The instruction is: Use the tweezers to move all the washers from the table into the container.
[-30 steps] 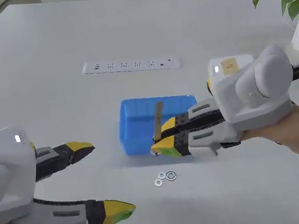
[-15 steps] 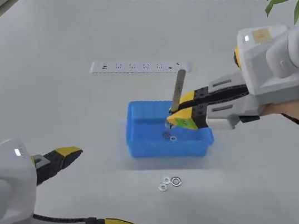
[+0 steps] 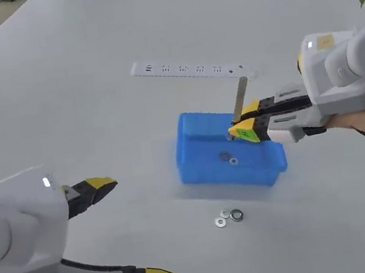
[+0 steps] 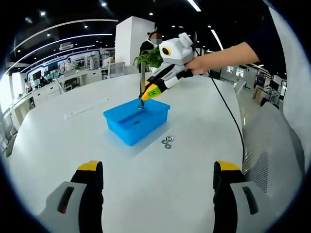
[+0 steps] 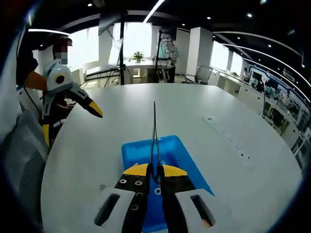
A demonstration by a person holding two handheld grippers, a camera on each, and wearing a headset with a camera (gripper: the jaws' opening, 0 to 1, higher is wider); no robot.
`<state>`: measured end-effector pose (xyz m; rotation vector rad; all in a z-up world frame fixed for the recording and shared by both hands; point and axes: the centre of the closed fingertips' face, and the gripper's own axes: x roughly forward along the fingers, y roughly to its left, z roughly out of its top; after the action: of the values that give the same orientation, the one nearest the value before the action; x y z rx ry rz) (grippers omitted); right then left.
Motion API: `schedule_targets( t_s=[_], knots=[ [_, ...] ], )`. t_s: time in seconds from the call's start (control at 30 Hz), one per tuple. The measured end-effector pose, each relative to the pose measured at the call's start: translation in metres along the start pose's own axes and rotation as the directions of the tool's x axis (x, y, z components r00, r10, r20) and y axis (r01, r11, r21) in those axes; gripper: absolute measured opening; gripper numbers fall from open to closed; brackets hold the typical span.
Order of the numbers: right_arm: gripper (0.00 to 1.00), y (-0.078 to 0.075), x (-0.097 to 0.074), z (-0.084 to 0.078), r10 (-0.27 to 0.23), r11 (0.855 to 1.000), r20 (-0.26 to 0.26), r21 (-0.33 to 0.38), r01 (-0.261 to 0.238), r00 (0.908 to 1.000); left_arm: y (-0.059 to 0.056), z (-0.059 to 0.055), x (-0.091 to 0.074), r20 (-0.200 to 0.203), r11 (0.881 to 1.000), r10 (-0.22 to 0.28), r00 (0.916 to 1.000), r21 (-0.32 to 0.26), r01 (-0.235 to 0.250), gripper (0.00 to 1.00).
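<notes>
A blue container (image 3: pixel 201 149) sits mid-table with two washers (image 3: pixel 228 160) lying inside it. My right gripper (image 3: pixel 243 129) hovers over its far right side, shut on thin metal tweezers (image 3: pixel 238 97) that stand nearly upright. In the right gripper view the tweezers (image 5: pixel 154 131) run forward from the closed jaws over the container (image 5: pixel 177 155). Three washers (image 3: pixel 229 217) lie together on the table just in front of the container. My left gripper (image 3: pixel 135 234) waits at the near left, open and empty. The left gripper view shows the container (image 4: pixel 136 119), the table washers (image 4: pixel 167 142) and the right gripper (image 4: pixel 154 88).
A white power strip (image 3: pixel 190 71) lies beyond the container. The grey table (image 3: pixel 59 93) stretches bare to the left. A black cable (image 4: pixel 226 104) trails from the right gripper. A potted plant (image 4: pixel 150 57) and a person stand past the table's far edge.
My right gripper has carried the tweezers from the container's near edge up over its far side. The left gripper has stayed open where it was. The head camera has shifted.
</notes>
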<state>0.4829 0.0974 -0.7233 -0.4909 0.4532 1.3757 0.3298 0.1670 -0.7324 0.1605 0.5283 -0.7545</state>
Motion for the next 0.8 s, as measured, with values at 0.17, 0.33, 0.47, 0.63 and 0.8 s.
schedule_targets(
  t_s=[0.17, 0.33, 0.47, 0.63, 0.8],
  knots=[
    [0.09, -0.003, 0.015, -0.014, 0.002, 1.000, -0.017, 0.025, -0.002, 0.9999, 0.005, -0.008, -0.007, -0.014, 1.000, 0.008, 0.9999, -0.014, -0.008, 0.99],
    [0.09, -0.001, 0.023, -0.020, 0.019, 0.999, -0.026, 0.037, -0.018, 0.9995, 0.003, -0.016, -0.008, -0.046, 1.000, 0.008, 0.9989, -0.013, -0.009, 0.99],
    [0.09, 0.000, 0.026, -0.024, 0.019, 0.999, -0.029, 0.036, -0.018, 0.9994, -0.001, -0.019, -0.009, -0.058, 1.000, 0.007, 0.9983, -0.021, -0.008, 0.99],
    [0.09, 0.000, 0.027, -0.025, 0.021, 0.998, -0.022, 0.053, -0.020, 0.9995, -0.001, -0.021, -0.011, -0.066, 1.000, 0.011, 0.9977, -0.026, -0.012, 0.99],
    [0.09, 0.001, 0.028, -0.028, 0.026, 0.998, -0.024, 0.058, -0.024, 0.9994, -0.001, -0.021, -0.011, -0.069, 0.999, 0.009, 0.9976, -0.032, -0.011, 0.99]
  ],
)
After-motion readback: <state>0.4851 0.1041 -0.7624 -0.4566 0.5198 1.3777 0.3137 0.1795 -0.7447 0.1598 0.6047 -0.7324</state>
